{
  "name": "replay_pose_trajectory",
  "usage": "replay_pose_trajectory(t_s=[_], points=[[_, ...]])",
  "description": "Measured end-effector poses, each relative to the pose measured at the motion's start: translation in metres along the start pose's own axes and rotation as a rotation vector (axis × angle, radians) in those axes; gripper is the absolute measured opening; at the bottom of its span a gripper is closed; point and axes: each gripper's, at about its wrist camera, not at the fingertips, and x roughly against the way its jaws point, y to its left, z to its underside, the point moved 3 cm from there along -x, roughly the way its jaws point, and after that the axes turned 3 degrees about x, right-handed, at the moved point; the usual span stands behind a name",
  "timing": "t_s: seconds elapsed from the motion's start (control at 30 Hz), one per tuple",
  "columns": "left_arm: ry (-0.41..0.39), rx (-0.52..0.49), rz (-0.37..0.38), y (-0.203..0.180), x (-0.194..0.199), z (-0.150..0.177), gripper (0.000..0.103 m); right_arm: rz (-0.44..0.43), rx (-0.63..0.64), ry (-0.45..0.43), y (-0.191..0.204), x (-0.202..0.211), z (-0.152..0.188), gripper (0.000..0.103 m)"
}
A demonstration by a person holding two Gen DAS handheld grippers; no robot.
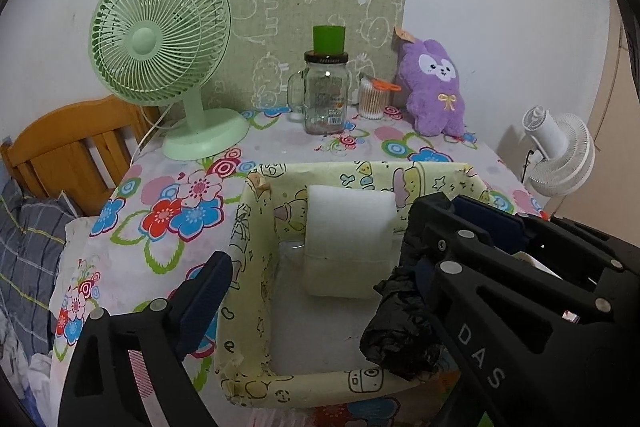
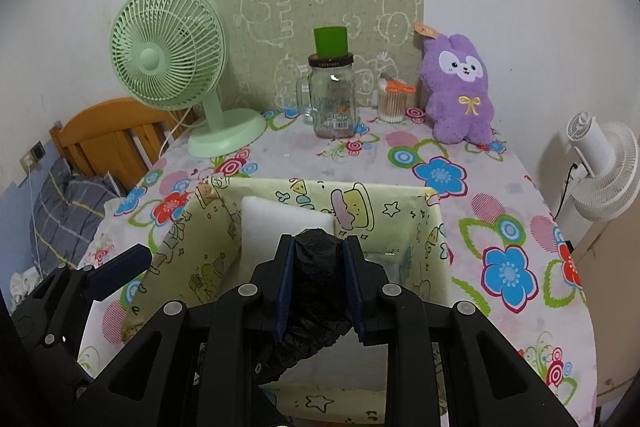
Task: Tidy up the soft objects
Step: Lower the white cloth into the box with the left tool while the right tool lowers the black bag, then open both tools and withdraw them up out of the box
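Observation:
A yellow cartoon-print box (image 1: 256,223) (image 2: 436,239) stands at the table's near edge. A white foam block (image 1: 348,239) (image 2: 280,223) leans against its far wall inside. My right gripper (image 2: 319,247) is shut on a crumpled black plastic bag (image 2: 316,283) and holds it over the box; the bag also shows in the left wrist view (image 1: 400,331) below that gripper's fingers (image 1: 436,227). A left gripper finger (image 1: 204,299) shows near the box's left wall; the other is hidden, with nothing between them. A purple plush bunny (image 1: 434,87) (image 2: 460,87) sits at the back right.
A green desk fan (image 1: 160,43) (image 2: 168,47) stands at the back left. A glass jar with a green cup on top (image 1: 326,87) (image 2: 332,91) and a cotton-swab tub (image 1: 372,99) stand at the back. A wooden headboard (image 1: 68,143) and a white fan (image 2: 600,167) flank the table.

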Motion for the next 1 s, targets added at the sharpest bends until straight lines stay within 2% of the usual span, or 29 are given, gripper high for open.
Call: replay_pose_trajectory(t_s=[0.07, 0.1, 0.13, 0.2, 0.43, 0.73, 0.83, 1.0], points=[[-0.002, -0.008, -0.020, -0.001, -0.001, 0.000, 0.094, 0.000, 0.002, 0.006, -0.001, -0.004, 0.000, 0.033], [-0.004, -0.011, -0.025, -0.001, -0.002, 0.000, 0.094, -0.001, 0.003, 0.008, -0.001, -0.005, 0.000, 0.048], [-0.006, -0.010, -0.028, -0.001, -0.002, 0.000, 0.095, -0.001, 0.004, 0.003, -0.001, -0.005, 0.000, 0.074], [-0.006, -0.001, -0.019, 0.000, -0.001, 0.000, 0.096, 0.006, 0.003, -0.035, -0.002, 0.000, -0.001, 0.088], [0.002, 0.017, 0.000, 0.003, 0.000, -0.001, 0.098, 0.007, 0.015, -0.027, 0.001, 0.005, -0.003, 0.088], [-0.035, 0.017, -0.005, -0.002, 0.019, -0.002, 0.098, 0.007, 0.009, -0.054, 0.000, 0.025, -0.004, 0.089], [-0.044, 0.017, 0.002, -0.005, 0.027, -0.002, 0.099, 0.020, 0.009, -0.063, -0.001, 0.034, -0.004, 0.094], [-0.071, 0.012, -0.003, -0.009, 0.042, -0.001, 0.100, 0.030, 0.006, -0.088, -0.002, 0.051, -0.002, 0.096]])
